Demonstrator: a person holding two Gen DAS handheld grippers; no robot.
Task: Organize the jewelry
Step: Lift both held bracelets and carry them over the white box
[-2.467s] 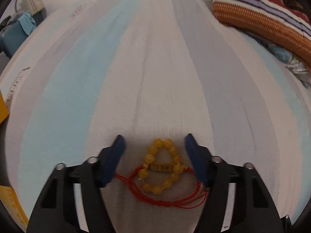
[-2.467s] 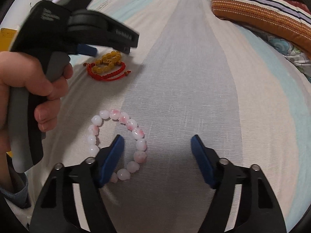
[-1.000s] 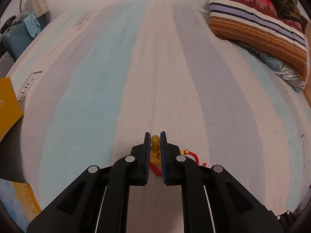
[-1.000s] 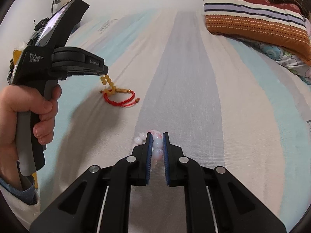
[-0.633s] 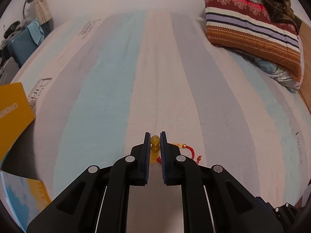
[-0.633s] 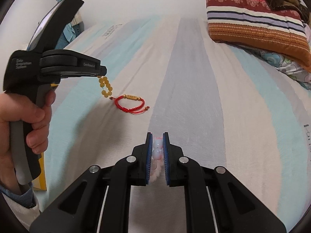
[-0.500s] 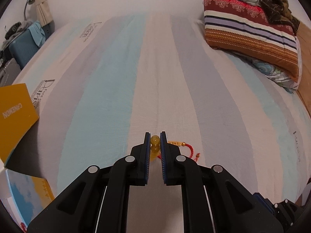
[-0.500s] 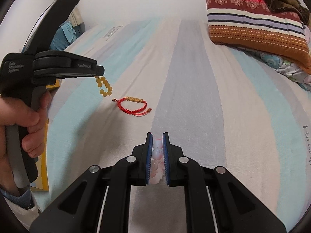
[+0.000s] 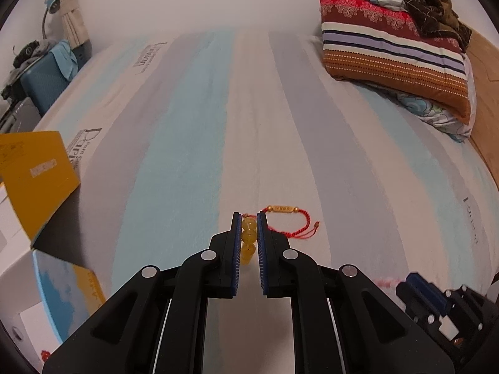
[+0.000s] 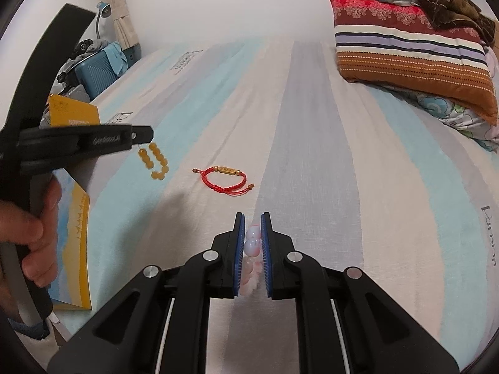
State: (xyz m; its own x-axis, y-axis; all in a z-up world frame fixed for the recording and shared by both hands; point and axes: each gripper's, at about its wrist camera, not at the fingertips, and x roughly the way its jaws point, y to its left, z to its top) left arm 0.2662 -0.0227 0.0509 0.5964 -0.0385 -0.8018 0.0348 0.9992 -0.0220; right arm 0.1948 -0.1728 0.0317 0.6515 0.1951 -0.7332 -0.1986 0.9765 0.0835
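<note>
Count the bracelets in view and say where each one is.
3: yellow bead bracelet pinched in the left gripper, pink bead bracelet pinched in the right gripper, red cord bracelet lying on the bed.

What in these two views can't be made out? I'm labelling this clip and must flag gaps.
- Pink bead bracelet, right wrist view: lower loop hidden behind the right hand-held gripper.
- Yellow bead bracelet, left wrist view: mostly hidden inside the left hand-held gripper.
- Red cord bracelet: plate engraving too small.
</note>
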